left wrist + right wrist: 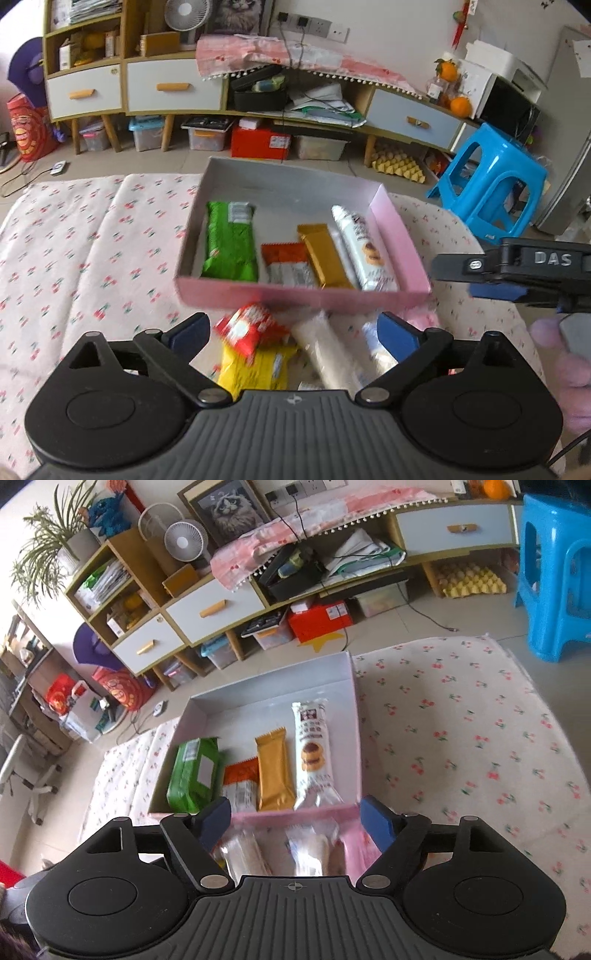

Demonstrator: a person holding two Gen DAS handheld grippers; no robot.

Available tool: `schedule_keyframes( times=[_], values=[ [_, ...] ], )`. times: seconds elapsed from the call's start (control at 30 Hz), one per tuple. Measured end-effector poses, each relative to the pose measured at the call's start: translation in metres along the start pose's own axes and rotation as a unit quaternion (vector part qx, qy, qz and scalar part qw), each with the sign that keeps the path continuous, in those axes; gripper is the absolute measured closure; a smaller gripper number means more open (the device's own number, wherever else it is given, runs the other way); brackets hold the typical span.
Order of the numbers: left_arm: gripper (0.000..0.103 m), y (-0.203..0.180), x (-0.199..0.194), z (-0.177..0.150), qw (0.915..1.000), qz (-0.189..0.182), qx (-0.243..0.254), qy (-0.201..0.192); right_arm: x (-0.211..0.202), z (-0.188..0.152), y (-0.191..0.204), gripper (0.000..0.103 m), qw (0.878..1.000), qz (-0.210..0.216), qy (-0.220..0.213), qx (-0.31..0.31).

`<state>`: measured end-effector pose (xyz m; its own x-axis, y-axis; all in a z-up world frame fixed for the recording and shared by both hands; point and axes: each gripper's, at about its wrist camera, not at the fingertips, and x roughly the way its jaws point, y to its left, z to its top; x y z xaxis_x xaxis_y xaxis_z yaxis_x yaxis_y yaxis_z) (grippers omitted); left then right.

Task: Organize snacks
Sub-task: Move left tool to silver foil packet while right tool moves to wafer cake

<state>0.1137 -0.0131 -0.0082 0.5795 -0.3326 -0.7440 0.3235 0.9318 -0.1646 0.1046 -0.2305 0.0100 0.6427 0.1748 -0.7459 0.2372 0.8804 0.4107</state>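
A pink box (303, 295) with a white inside lies on the cherry-print cloth. It holds a green packet (229, 242), an orange packet (286, 264), a gold bar (323, 254) and a white biscuit pack (364, 249). My left gripper (291, 332) is open above loose snacks in front of the box: a red packet (249, 326), a yellow packet (253, 369) and a clear-wrapped pack (327, 354). My right gripper (295, 823) is open over clear-wrapped packs (310, 849) at the box's near wall (291, 816); it also shows in the left wrist view (509, 266).
A long low cabinet (177, 88) with drawers stands across the floor behind the cloth, with storage bins (147, 133) under it. A blue plastic stool (491, 181) stands at the right. The cloth (461, 738) stretches right of the box.
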Motion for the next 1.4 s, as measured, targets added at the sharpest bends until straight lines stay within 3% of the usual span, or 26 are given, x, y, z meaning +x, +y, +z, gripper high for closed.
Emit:
schedule_keyframes(
  times=[0.4,0.53,0.8,0.9,1.03,1.2,1.27,1.4],
  values=[
    [0.002,0.019,-0.033,-0.043,0.9972,0.066,-0.029,0.018,-0.02,-0.057,0.009,0.019,0.999,-0.008,0.019,-0.03],
    [0.002,0.025,-0.043,-0.065,0.9964,0.079,-0.032,0.003,-0.018,-0.08,0.016,0.018,0.998,0.015,0.015,-0.067],
    [0.004,0.045,-0.047,-0.109,0.9855,0.13,-0.109,0.005,-0.011,-0.113,0.035,0.018,0.99,0.01,0.058,-0.127],
    [0.005,0.05,-0.046,-0.123,0.9841,0.111,-0.138,-0.005,-0.01,-0.125,0.038,0.018,0.984,0.001,0.066,-0.165],
    [0.01,0.052,-0.044,-0.131,0.9908,0.075,-0.113,-0.004,-0.003,-0.143,0.04,0.018,0.97,-0.013,0.078,-0.229],
    [0.014,0.048,-0.046,-0.14,0.9924,0.084,-0.087,-0.021,0.007,-0.164,0.043,0.016,0.956,-0.024,0.074,-0.282],
    [0.015,0.047,-0.046,-0.141,0.9914,0.091,-0.091,-0.023,0.008,-0.167,0.048,0.016,0.951,-0.023,0.069,-0.3],
    [0.017,0.045,-0.046,-0.138,0.9866,0.105,-0.125,-0.016,0.011,-0.162,0.05,0.016,0.953,-0.024,0.076,-0.294]
  ],
)
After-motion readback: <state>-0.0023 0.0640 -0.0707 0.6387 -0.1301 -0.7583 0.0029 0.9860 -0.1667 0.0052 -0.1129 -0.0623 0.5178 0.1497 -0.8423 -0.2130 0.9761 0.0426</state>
